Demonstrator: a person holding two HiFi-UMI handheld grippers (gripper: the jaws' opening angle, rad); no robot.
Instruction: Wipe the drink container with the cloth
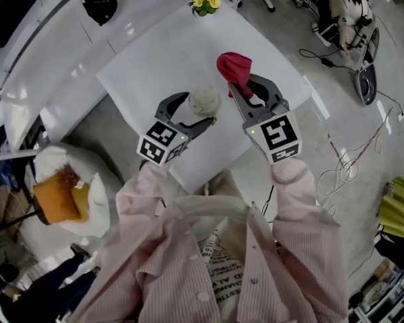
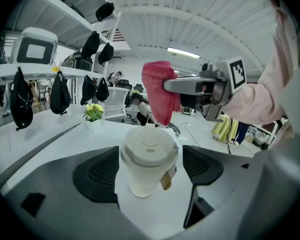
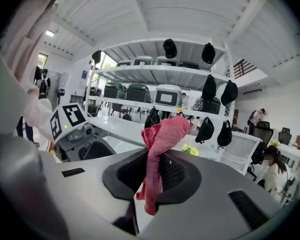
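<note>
A person in a pink striped shirt holds the left gripper [image 1: 199, 110] low over a white table [image 1: 155, 52], its jaws apart on either side of a takeaway paper cup [image 2: 149, 161]. The cup stands upright on the table between the two dark pads, which sit just beside its lid; a thin gap shows on the right side. The cup is cream-white with a matching domed lid, and a small tan tag hangs against its wall on the side toward the right jaw. Just beyond the cup and slightly to that gripper's right, the right gripper [image 1: 244, 86] is clamped on a red cloth [image 1: 234, 66]. The cloth bunches in a loose wad past the jaw tips, and a narrow tail hangs down behind them. It is above the cup and not touching it. Farther ahead of both grippers, a small pot of yellow flowers [image 1: 205, 4] sits at the table's far corner.
</note>
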